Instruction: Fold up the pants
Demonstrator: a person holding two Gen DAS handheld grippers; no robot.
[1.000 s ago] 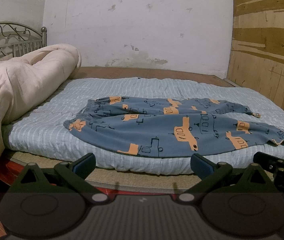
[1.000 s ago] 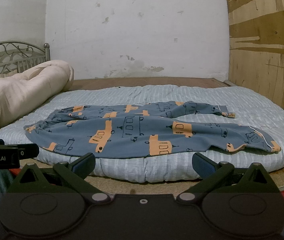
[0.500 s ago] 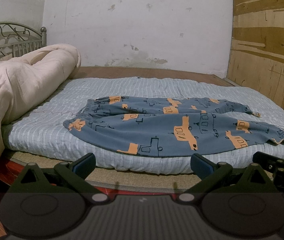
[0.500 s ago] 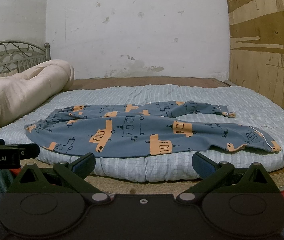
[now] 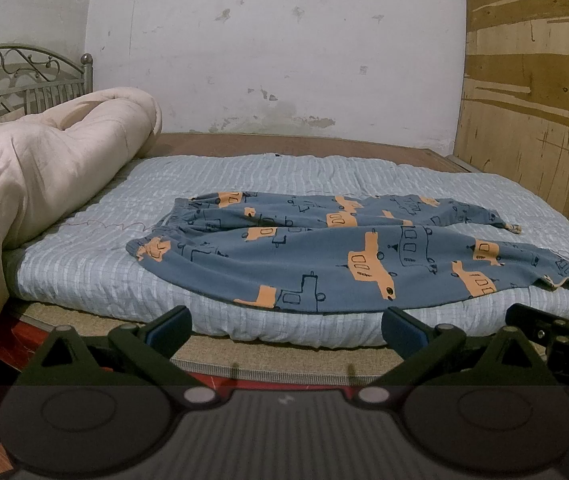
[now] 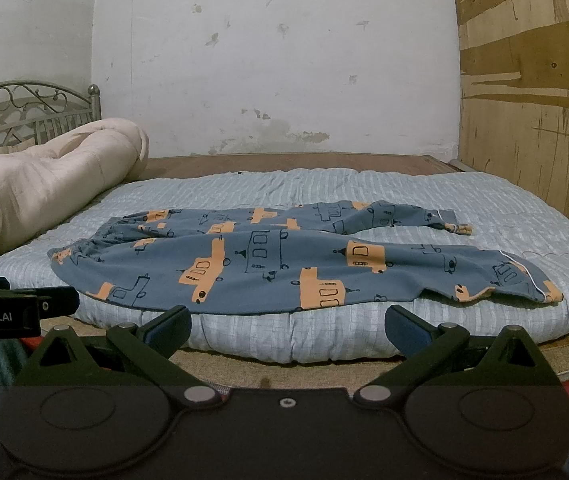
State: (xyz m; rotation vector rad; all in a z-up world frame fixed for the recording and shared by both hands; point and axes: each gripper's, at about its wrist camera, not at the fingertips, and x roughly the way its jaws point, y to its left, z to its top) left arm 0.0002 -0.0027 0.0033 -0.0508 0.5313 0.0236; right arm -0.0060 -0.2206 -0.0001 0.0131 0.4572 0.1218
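Observation:
Blue pants (image 5: 324, 252) (image 6: 268, 264) with orange vehicle prints lie spread flat on the pale blue mattress pad (image 5: 84, 264) (image 6: 364, 188), waistband at the left, leg cuffs at the right, near leg along the front edge. My left gripper (image 5: 286, 326) hangs open just short of the bed's front edge, nothing between its fingers. My right gripper (image 6: 286, 326) is likewise open and empty in front of the bed. Each gripper shows at the edge of the other's view.
A rolled cream quilt (image 5: 44, 168) (image 6: 36, 176) fills the bed's left side by the metal headboard (image 5: 24, 76). A plywood panel (image 5: 532, 100) stands along the right side. A white wall (image 6: 276, 60) closes the back. A woven mat (image 5: 284, 356) edges the bed front.

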